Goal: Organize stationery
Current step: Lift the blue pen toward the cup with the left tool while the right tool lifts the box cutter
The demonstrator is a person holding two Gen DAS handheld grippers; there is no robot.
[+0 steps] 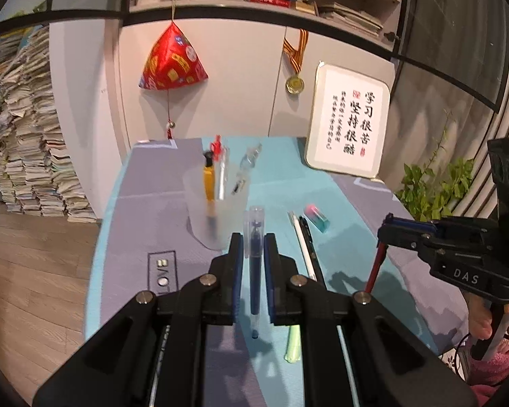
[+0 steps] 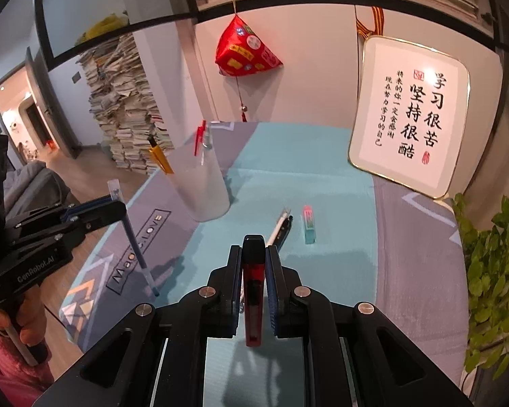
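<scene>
Both claws pointed down-forward above the surface (image 1: 152, 203). Left claw (image 1: 253, 240) was clamped tight on a blue pen (image 1: 254, 271), just beside the pen cup (image 1: 217, 210). Right claw (image 2: 253, 254) gripped a red pen (image 2: 253, 291) tight.

Wood floor (image 1: 34, 271), bookshelf (image 1: 254, 6), paper stacks (image 1: 23, 135)

The frosted cup (image 1: 217, 210) blurs its pens' lower ends; the green pen (image 1: 293, 342) is half hidden.

I see a blue pen (image 1: 254, 264) with a clear cap and a red pen (image 2: 253, 291) with a black cap. The cup (image 1: 217, 210) is frosted white — holding yellow and red pens. The mat (image 2: 305, 176) is teal and grey; the eraser (image 2: 308, 224) — pink over teal.
</scene>
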